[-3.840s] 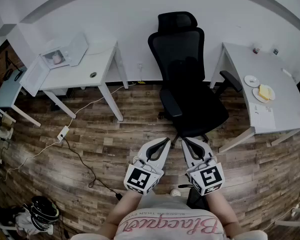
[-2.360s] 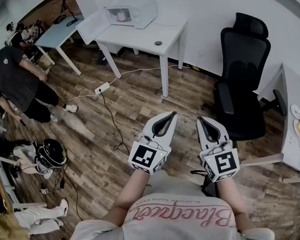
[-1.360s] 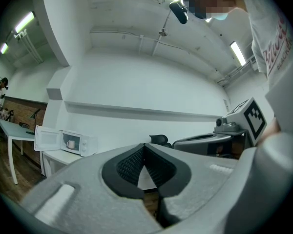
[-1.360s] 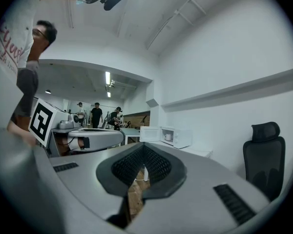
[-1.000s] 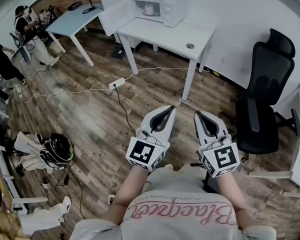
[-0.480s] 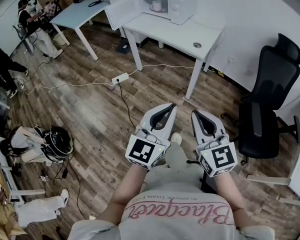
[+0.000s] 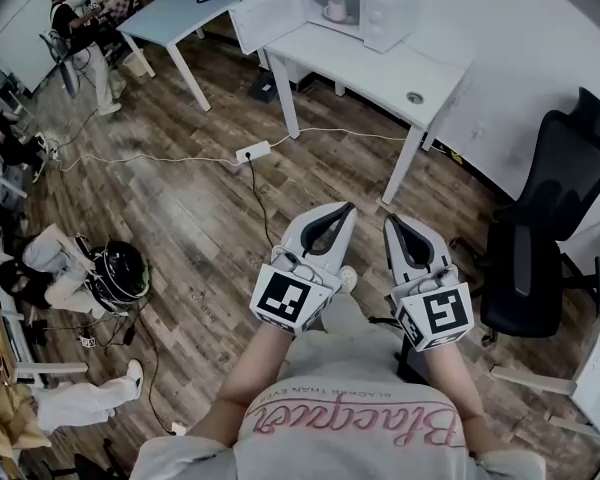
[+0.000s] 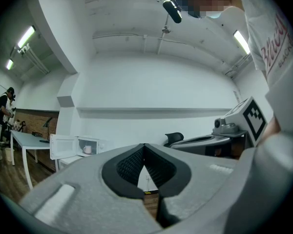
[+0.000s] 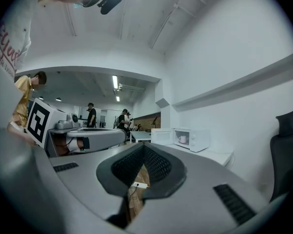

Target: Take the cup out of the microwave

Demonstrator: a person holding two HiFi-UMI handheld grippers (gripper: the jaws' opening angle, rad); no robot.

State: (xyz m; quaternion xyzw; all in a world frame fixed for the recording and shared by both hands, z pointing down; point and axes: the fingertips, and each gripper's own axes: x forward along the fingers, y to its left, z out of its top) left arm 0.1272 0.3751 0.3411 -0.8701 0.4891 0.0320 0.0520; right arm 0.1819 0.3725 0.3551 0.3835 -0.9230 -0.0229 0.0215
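while the person stands well back on the wood floor (image 7: 180, 198), the white bench (image 7: 380, 68) lies far ahead against the wall, with a wide stretch of floor between. on its far left end sits the microwave (image 7: 365, 13), its door (image 7: 265, 16) swung wide to the left, so the opening faces the person. both hands are held out in front, side by side and roughly level, the tips leaning slightly toward each other. the left gripper (image 7: 342, 211) is clenched on nothing, its pads meeting at the tip. the right gripper (image 7: 392, 224) looks the same, closed and empty. the cup (image 7: 334, 10) stands upright inside the microwave, well apart from both. from above it lies almost straight ahead of the left gripper, with the right one just off to the side, so neither is much nearer. i'd say the whole approach is left to do, and a gripper must open before reaching in. the door on the left may favour coming in from the right.
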